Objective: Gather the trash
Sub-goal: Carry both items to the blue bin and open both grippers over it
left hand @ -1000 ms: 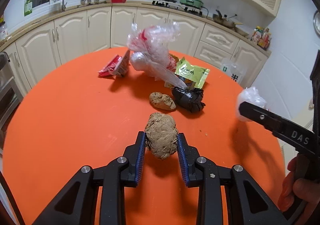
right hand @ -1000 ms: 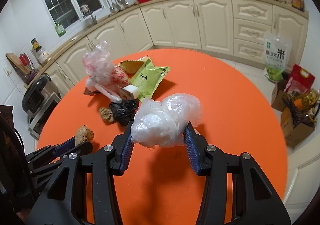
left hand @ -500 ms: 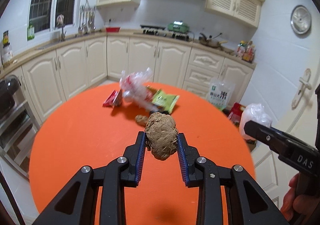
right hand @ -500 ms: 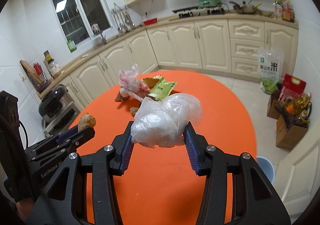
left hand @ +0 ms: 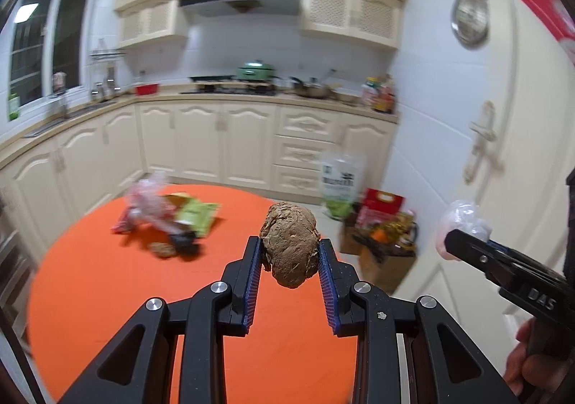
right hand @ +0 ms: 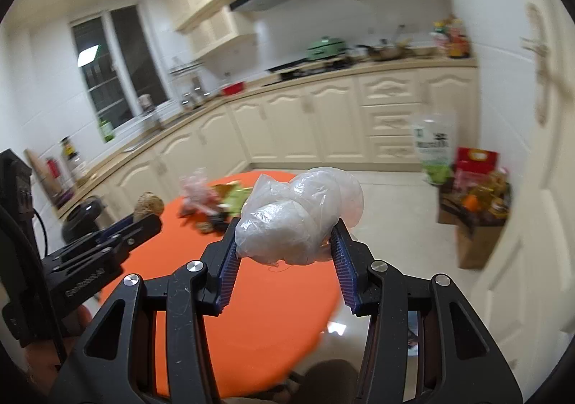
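Observation:
My left gripper [left hand: 289, 256] is shut on a brown crumpled paper wad [left hand: 290, 242], held in the air above the round orange table [left hand: 107, 282]. My right gripper [right hand: 284, 235] is shut on a clear crumpled plastic bag [right hand: 298, 217], also lifted off the table. Each gripper shows in the other's view: the right one [left hand: 467, 238] at the right edge with its plastic bag [left hand: 463, 221], the left one [right hand: 140, 221] at the left with the brown wad [right hand: 148, 204]. More trash [left hand: 169, 221] lies at the table's far side: a pink-and-clear bag, a green packet, a black bag and a small brown wad.
Cream kitchen cabinets [left hand: 230, 142] and a counter run behind the table. A rice bag [left hand: 339, 185], a red box [left hand: 382, 203] and a cardboard box of goods [left hand: 388, 253] stand on the floor by a white door [left hand: 503, 138]. A person's hand [left hand: 528, 368] holds the right gripper.
Both grippers have lifted and drawn back from the table with their loads. The trash pile now looks smaller and farther, and more of the room shows.

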